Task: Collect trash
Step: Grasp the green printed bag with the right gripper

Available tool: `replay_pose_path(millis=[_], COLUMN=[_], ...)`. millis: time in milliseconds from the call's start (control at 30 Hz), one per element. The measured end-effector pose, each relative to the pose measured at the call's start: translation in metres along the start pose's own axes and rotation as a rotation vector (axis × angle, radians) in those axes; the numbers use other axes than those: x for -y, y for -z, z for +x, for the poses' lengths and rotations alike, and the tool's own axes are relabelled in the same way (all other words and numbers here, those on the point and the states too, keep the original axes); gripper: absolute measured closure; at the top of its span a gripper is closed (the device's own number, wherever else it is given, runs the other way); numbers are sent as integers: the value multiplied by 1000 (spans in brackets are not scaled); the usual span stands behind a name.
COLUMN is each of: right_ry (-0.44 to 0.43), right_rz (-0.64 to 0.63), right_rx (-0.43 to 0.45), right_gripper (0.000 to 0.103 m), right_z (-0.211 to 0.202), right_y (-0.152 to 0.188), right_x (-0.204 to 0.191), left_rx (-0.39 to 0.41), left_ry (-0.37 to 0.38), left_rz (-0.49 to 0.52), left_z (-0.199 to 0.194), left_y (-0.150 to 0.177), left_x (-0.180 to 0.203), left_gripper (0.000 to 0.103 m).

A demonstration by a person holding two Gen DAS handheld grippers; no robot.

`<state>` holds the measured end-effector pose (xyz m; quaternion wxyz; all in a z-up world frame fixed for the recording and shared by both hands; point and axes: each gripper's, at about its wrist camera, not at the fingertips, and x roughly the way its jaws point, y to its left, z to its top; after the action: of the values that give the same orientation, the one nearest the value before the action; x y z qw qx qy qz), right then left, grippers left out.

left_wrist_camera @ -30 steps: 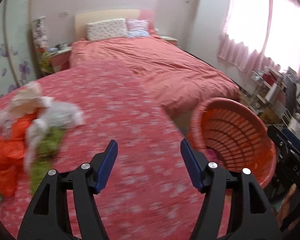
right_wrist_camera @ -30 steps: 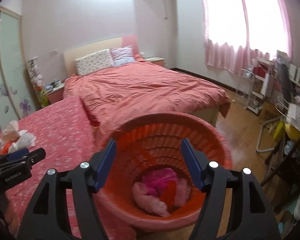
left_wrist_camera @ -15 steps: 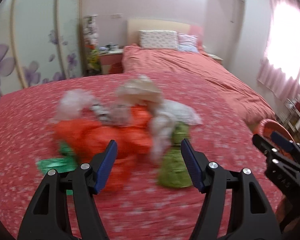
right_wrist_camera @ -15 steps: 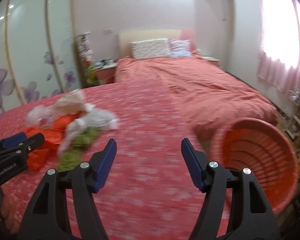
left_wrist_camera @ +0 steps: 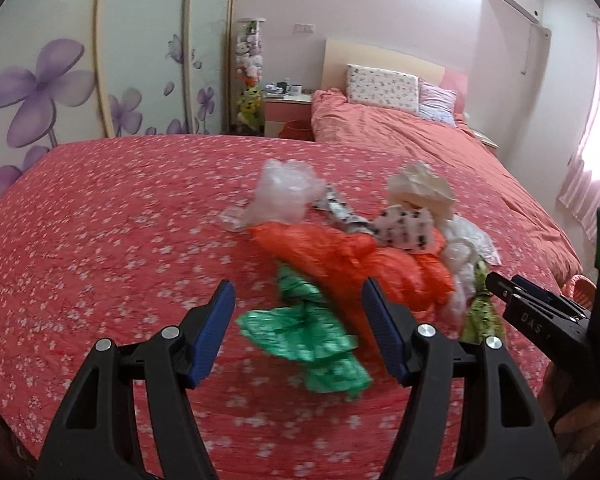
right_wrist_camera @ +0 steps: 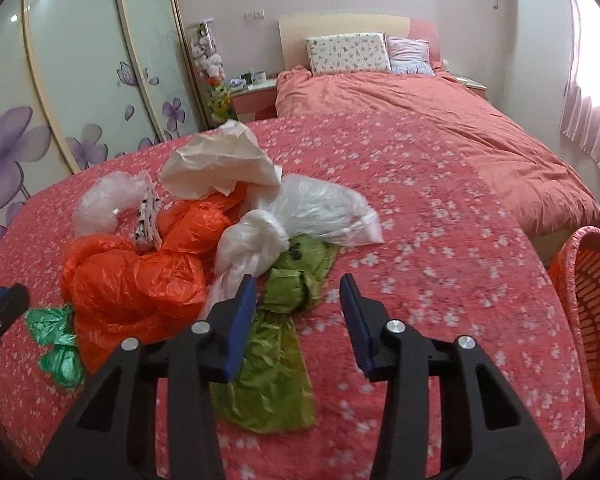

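A pile of crumpled plastic bags lies on the red flowered bedspread (left_wrist_camera: pixel 100 248). My left gripper (left_wrist_camera: pixel 298 322) is open and empty, just above a dark green bag (left_wrist_camera: pixel 304 336) with an orange bag (left_wrist_camera: pixel 364 264) behind it. My right gripper (right_wrist_camera: pixel 298 314) is open and empty over an olive green bag (right_wrist_camera: pixel 284 320); beside it lie a white knotted bag (right_wrist_camera: pixel 252 248), the orange bag (right_wrist_camera: pixel 136 276), a clear bag (right_wrist_camera: pixel 324 208) and a cream bag (right_wrist_camera: pixel 220 164). The orange basket (right_wrist_camera: pixel 592 312) stands off the bed's right edge.
A second bed with a coral duvet (right_wrist_camera: pixel 420 112) and pillows (right_wrist_camera: pixel 348 52) lies behind. A wardrobe with purple flowers (left_wrist_camera: pixel 52 80) lines the left wall. A nightstand (left_wrist_camera: pixel 288 108) stands between them. Pink curtains (right_wrist_camera: pixel 588 120) hang at right.
Both grippers swung left from the orange basket to the bag pile. The left now hovers over the dark green bag, the right over the olive bag. Both stayed open.
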<state>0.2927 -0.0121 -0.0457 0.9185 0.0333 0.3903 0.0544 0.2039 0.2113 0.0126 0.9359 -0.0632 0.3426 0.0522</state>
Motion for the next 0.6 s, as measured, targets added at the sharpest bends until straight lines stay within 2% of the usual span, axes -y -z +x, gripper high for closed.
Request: replay_pose_path(millis=[100,200,267,400,600], right_ry=[12,10,8,28,93], right_rz=[-19,-21,-12,-6,74], right_rx=[-30,-69,-65,-48,-4], right_gripper=[65,73,81,85,86], right_z=[12,19,17,9,-13], right_y=[0,2,3,7,14], right_x=[-6,-5,0,13,62], left_rx=[-3,-10,-14,-13,-13], left_ry=[-3,4,9,23,65], left_rz=[-13,-23,-26,-16,15], left_z=[2,3,4,5,4], left_y=[1,2,2,2,-1], left_x=[-8,-9,-9,-2,25], left_gripper=[37,37,37,37,38])
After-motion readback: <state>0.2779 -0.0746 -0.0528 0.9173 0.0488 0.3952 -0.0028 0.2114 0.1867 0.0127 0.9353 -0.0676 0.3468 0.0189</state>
